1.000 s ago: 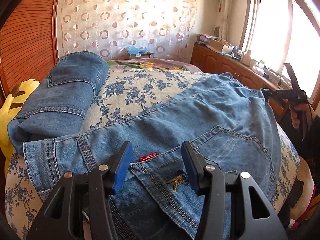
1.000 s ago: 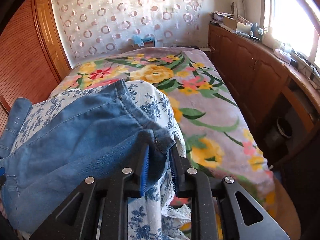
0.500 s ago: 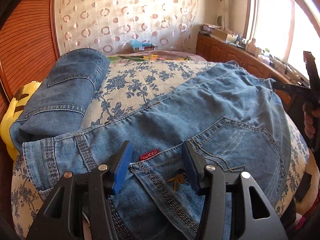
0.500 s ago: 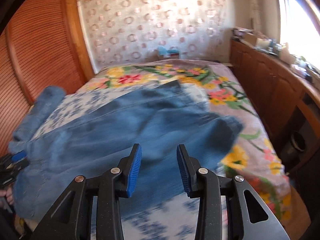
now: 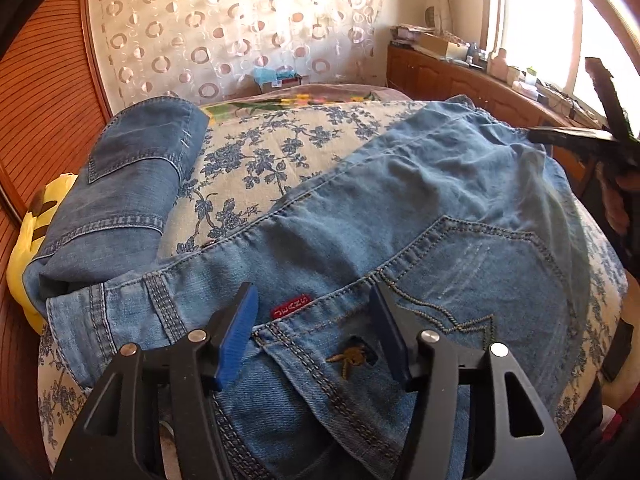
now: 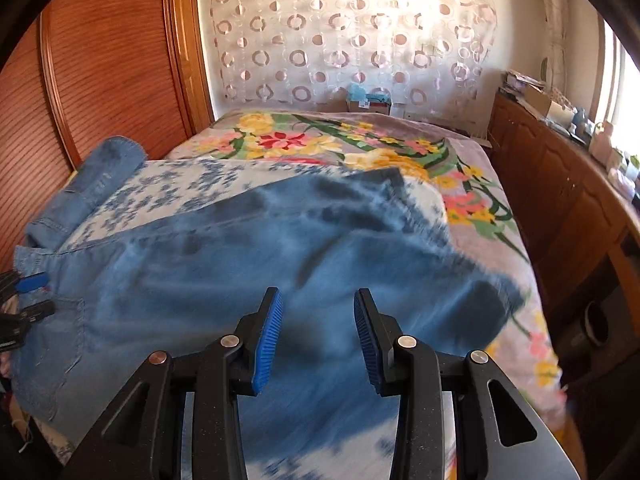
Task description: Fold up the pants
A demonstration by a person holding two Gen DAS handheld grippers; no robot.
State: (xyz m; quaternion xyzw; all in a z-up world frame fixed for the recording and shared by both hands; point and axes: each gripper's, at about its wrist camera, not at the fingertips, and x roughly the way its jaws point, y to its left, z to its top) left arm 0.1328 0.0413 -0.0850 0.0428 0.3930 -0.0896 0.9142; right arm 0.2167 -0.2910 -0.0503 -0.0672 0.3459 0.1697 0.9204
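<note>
Blue jeans [image 5: 400, 216] lie spread across a blue-flowered cloth [image 5: 272, 152] on the bed, waistband and back pocket nearest me; they also show, blurred, in the right wrist view [image 6: 280, 256]. My left gripper [image 5: 314, 336] is open over the waistband by the red label [image 5: 291, 306]. My right gripper [image 6: 316, 332] is open and empty above the jeans' leg end; it shows at the right edge of the left wrist view [image 5: 600, 136].
A second folded pair of jeans [image 5: 120, 184] lies at the left on a yellow item [image 5: 28, 240]. A floral blanket [image 6: 360, 148] covers the far bed. Wooden cabinets [image 6: 568, 208] run along the right, a wooden wardrobe [image 6: 100, 80] along the left.
My right gripper let go of the jeans' hem, opened and pulled back and up. The leg end now lies on the bed. My left gripper stayed open over the waistband.
</note>
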